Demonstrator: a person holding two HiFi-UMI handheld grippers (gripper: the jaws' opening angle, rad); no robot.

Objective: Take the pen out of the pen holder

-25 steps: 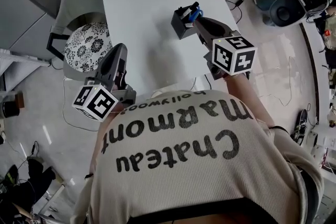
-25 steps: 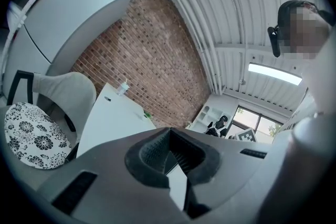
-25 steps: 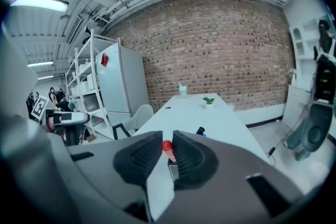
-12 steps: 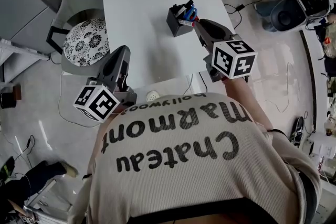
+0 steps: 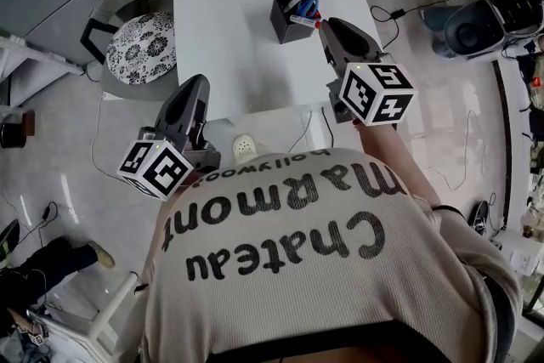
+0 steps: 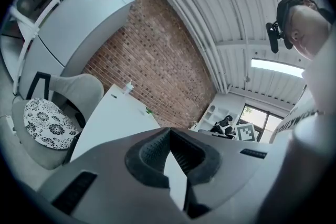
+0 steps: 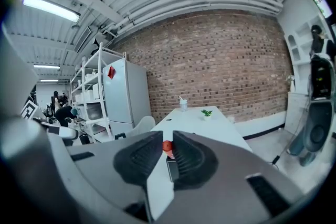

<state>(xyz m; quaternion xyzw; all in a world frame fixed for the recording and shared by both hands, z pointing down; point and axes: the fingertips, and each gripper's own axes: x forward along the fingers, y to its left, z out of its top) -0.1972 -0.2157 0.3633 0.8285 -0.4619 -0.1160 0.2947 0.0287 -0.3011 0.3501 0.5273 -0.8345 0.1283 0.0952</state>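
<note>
The person is holding the left gripper point(image 5: 196, 84) out low at their left side, pointing it level and forward with its marker cube point(image 5: 154, 167) nearest the body, and its jaws are resting tip to tip with nothing between them. The right gripper point(image 5: 327, 23) is reaching further forward on the outstretched right forearm point(image 5: 393, 150), tilting slightly downward. Its jaws are standing a little apart and pinching the red end of a pen point(image 7: 167, 146) between their pads.
</note>
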